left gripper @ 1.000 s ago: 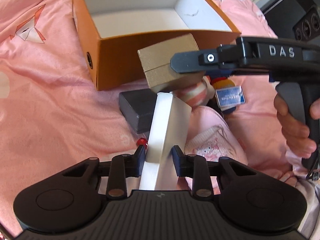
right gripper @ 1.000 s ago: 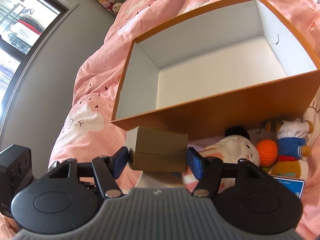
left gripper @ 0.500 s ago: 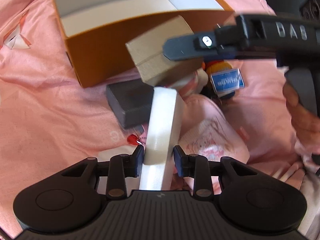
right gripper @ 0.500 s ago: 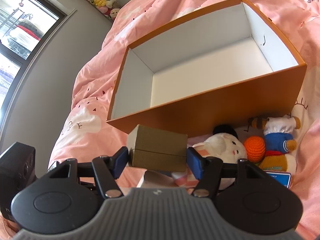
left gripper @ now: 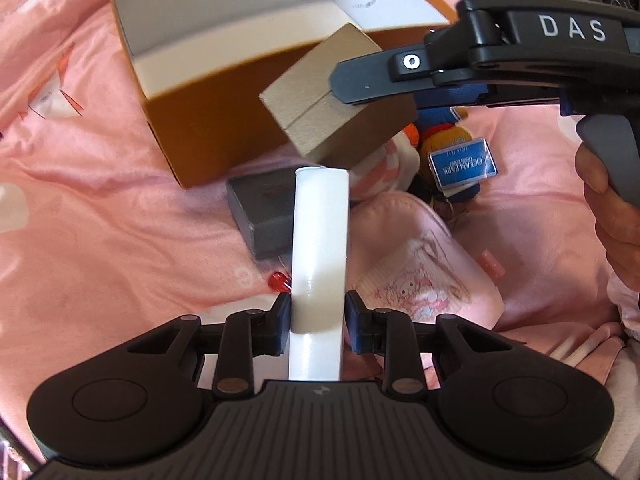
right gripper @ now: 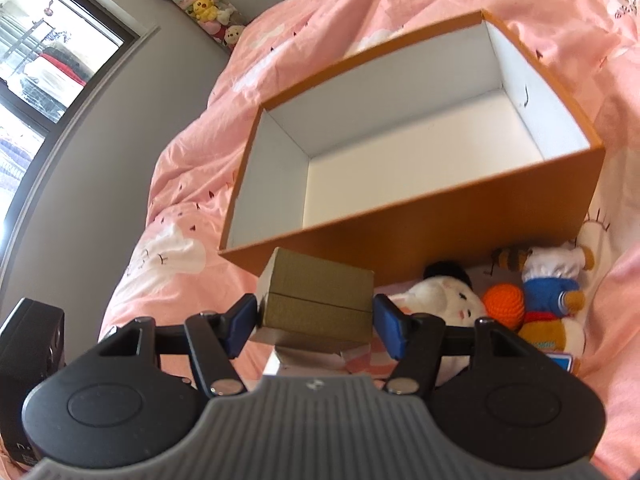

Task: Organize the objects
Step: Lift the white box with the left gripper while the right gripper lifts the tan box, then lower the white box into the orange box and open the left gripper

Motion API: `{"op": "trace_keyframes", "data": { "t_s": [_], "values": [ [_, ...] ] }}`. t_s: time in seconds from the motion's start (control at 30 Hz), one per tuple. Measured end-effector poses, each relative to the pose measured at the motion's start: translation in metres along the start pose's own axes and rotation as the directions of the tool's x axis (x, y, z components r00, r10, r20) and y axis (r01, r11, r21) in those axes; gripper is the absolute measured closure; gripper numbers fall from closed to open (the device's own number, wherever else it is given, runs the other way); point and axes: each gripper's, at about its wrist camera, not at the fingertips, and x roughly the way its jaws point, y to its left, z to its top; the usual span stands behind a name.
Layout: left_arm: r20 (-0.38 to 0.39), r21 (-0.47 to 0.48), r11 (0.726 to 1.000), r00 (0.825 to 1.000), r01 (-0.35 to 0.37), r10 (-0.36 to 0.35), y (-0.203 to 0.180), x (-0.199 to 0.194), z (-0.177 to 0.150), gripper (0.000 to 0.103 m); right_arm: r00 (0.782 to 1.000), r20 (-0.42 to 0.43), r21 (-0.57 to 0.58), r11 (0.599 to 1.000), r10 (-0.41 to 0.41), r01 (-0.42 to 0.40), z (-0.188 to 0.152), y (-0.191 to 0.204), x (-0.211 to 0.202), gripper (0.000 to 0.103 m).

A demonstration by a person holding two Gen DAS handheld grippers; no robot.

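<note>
Grippers clamp boxes: left gripper white box, right gripper tan box.

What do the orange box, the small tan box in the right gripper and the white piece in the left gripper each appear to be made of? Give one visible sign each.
Orange box: probably rigid cardboard, matte orange outside, white inside, with thin straight walls.
Small tan box: likely textured paperboard, showing a lid seam.
White piece: smooth and slightly glossy, perhaps plastic or coated card; the material is unclear.
</note>
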Motion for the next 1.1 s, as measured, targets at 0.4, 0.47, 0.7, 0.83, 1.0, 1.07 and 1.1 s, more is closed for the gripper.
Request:
{"op": "trace_keyframes", "data": {
  "t_s": [0.4, 0.47, 0.7, 0.83, 1.0, 1.07, 1.1],
  "values": [
    [0.128, -0.019, 1.000, 0.992, 0.019, -0.016, 0.007, -0.061, 0.036, 0.071, 0.991, 0.132, -0.070, 0.997, -0.005, 0.015, 0.030, 0.012, -0.044, 0.038],
    [0.151, -0.025, 0.999, 0.988, 0.025, -0.021, 0.010, -0.070, 0.045, 0.071, 0.988, 0.155, -0.086, 0.996, -0.006, 0.020, 0.038, 0.015, -0.052, 0.038],
    [0.236, -0.081, 0.995, 0.971, 0.053, -0.033, 0.028, -0.093, 0.105, 0.071, 0.973, 0.227, -0.108, 0.992, -0.031, 0.057, 0.067, 0.015, -0.066, 0.038],
    [0.265, -0.116, 0.991, 0.964, 0.064, -0.031, 0.041, -0.089, 0.147, 0.071, 0.966, 0.254, -0.095, 0.992, -0.056, 0.083, 0.084, 0.007, -0.064, 0.038],
    [0.192, -0.182, 0.981, 0.981, 0.068, -0.033, 0.065, -0.040, 0.183, 0.071, 0.960, 0.261, -0.091, 0.988, -0.100, 0.127, 0.106, -0.003, -0.048, 0.038],
    [0.133, -0.202, 0.978, 0.991, 0.054, -0.027, 0.073, -0.014, 0.192, 0.071, 0.962, 0.242, -0.082, 0.985, -0.126, 0.149, 0.112, -0.010, -0.035, 0.038],
    [0.100, -0.207, 0.977, 0.995, 0.046, -0.025, 0.077, -0.002, 0.195, 0.071, 0.964, 0.229, -0.076, 0.984, -0.139, 0.160, 0.113, -0.014, -0.027, 0.038]
  ]
}}
